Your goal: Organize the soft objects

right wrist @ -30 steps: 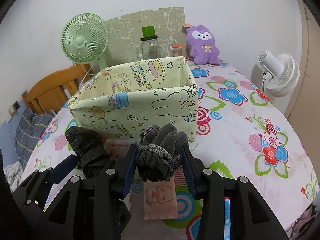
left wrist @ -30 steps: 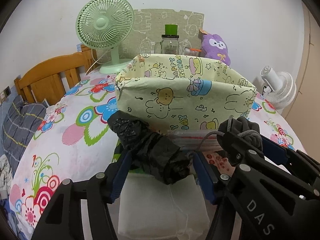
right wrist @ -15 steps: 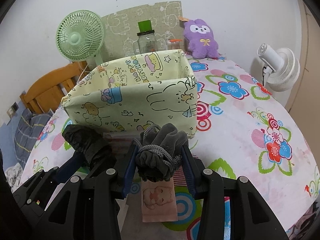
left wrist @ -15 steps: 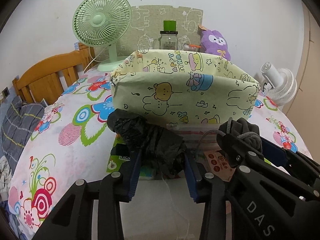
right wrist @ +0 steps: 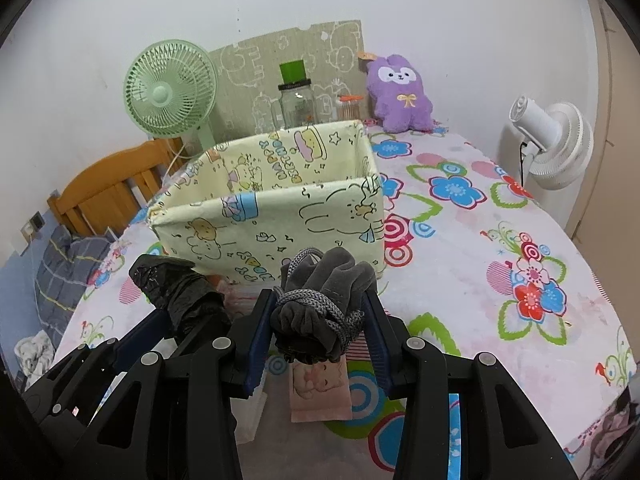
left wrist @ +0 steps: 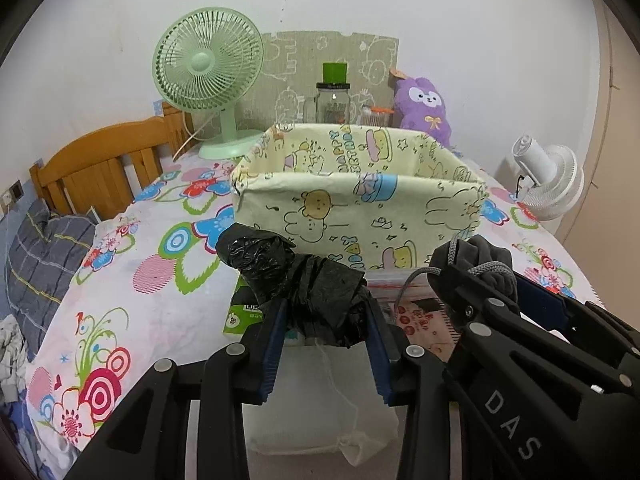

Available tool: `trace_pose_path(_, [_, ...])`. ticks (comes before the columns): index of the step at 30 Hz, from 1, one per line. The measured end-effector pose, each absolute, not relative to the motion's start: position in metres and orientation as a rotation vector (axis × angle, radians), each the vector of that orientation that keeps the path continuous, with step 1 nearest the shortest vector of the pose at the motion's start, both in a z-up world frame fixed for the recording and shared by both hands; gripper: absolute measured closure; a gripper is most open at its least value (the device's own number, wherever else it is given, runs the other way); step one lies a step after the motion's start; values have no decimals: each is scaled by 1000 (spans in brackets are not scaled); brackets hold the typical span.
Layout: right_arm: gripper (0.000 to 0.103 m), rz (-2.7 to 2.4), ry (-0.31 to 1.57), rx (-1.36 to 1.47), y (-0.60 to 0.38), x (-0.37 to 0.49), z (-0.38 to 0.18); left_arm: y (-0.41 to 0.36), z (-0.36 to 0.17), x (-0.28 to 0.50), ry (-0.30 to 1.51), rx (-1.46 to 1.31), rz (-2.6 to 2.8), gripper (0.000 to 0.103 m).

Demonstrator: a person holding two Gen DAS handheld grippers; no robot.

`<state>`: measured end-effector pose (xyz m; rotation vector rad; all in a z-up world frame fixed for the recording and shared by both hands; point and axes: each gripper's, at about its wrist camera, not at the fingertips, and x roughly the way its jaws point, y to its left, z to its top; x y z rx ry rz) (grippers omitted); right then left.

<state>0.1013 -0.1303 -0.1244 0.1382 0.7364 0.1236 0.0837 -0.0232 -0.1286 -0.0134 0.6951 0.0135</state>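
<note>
The yellow cartoon-print fabric bin (left wrist: pixel 360 216) stands just beyond both my grippers on the flowered tabletop (right wrist: pixel 500 248). My left gripper (left wrist: pixel 326 322) is closing on a black crumpled bag (left wrist: pixel 296 276); my right gripper (right wrist: pixel 318 320) pinches a grey drawstring pouch (right wrist: pixel 320 304).

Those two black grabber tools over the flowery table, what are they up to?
A person works one in each hand. The left gripper is closing on a crumpled black plastic bag; the right gripper holds a grey drawstring pouch. Both hover just in front of the yellow cartoon-print fabric bin, with nothing dropped in yet.
</note>
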Motion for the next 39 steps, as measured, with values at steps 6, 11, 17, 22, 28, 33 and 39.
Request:
trace_pose_path(6, [56, 124, 707, 145, -134, 92, -112, -28, -116, 73, 663, -7, 11, 65])
trace_pose_path(11, [56, 127, 682, 150, -137, 86, -100, -31, -104, 66, 640, -7, 6, 65])
trace_pose_path(17, [56, 131, 650, 152, -140, 78, -84, -35, -87, 58, 610, -7, -1, 65])
trace_pose_path(22, [56, 137, 635, 124, -141, 72, -70, -38, -74, 50, 594, -12, -8, 65])
trace_pose_path(28, [56, 138, 604, 116, -143, 65, -50, -41, -58, 44, 564, -12, -22, 65])
trace_pose_path(33, [56, 136, 577, 101, -142, 61, -36, -42, -43, 40, 535, -9, -29, 65])
trace_pose_path(39, [56, 135, 544, 89, -140, 57, -22, -40, -31, 38, 509, -8, -39, 65])
